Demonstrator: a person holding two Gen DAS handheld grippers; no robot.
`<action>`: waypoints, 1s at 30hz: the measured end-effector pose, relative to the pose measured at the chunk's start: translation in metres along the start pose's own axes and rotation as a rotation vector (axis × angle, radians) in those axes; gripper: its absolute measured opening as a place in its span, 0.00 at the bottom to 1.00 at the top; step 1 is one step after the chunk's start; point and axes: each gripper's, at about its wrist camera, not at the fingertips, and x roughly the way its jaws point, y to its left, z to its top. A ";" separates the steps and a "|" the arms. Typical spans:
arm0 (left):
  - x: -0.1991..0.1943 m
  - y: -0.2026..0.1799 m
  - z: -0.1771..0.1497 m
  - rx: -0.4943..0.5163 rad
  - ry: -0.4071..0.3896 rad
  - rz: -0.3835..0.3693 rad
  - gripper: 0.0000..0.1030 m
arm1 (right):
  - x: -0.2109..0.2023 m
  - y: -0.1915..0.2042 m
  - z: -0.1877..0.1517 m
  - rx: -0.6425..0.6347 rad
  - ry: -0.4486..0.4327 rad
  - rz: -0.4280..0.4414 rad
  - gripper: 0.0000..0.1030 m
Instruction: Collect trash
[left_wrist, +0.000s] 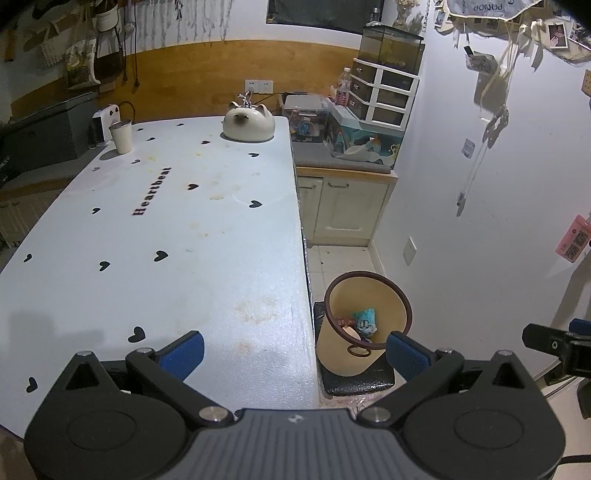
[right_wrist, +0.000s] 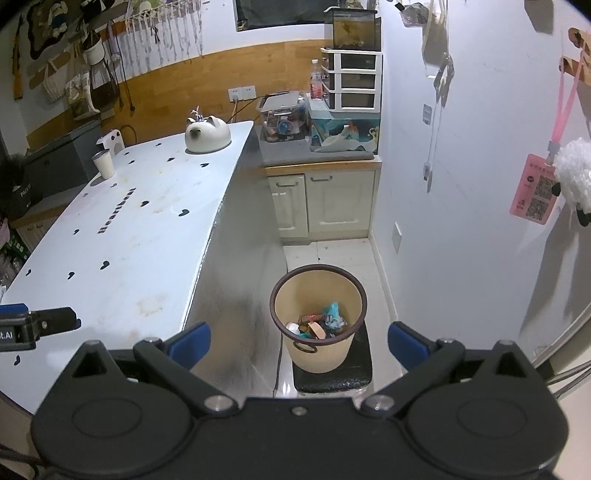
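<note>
Left wrist view: left claw spread wide, empty, over near right corner of pale blue heart-printed table. White paper cup at far left corner, well apart; likely light, crushable, best pinched gently across rim.

Right wrist view: right claw wide, empty, above beige round plastic bin on floor, crinkly wrappers inside.

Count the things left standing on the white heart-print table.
2. A paper cup stands at the far left corner of the table, and a cat-shaped ceramic piece at the far right edge. A white device behind the cup may sit off the table.
</note>
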 end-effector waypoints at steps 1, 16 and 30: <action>0.000 0.000 0.000 0.000 0.000 0.001 1.00 | 0.000 0.000 0.000 -0.001 -0.001 0.001 1.00; -0.001 0.000 0.001 0.002 -0.007 0.005 1.00 | 0.000 0.003 -0.001 -0.004 -0.006 0.003 1.00; -0.001 0.002 0.004 0.003 -0.011 0.002 1.00 | 0.000 0.005 0.000 -0.007 -0.008 0.000 1.00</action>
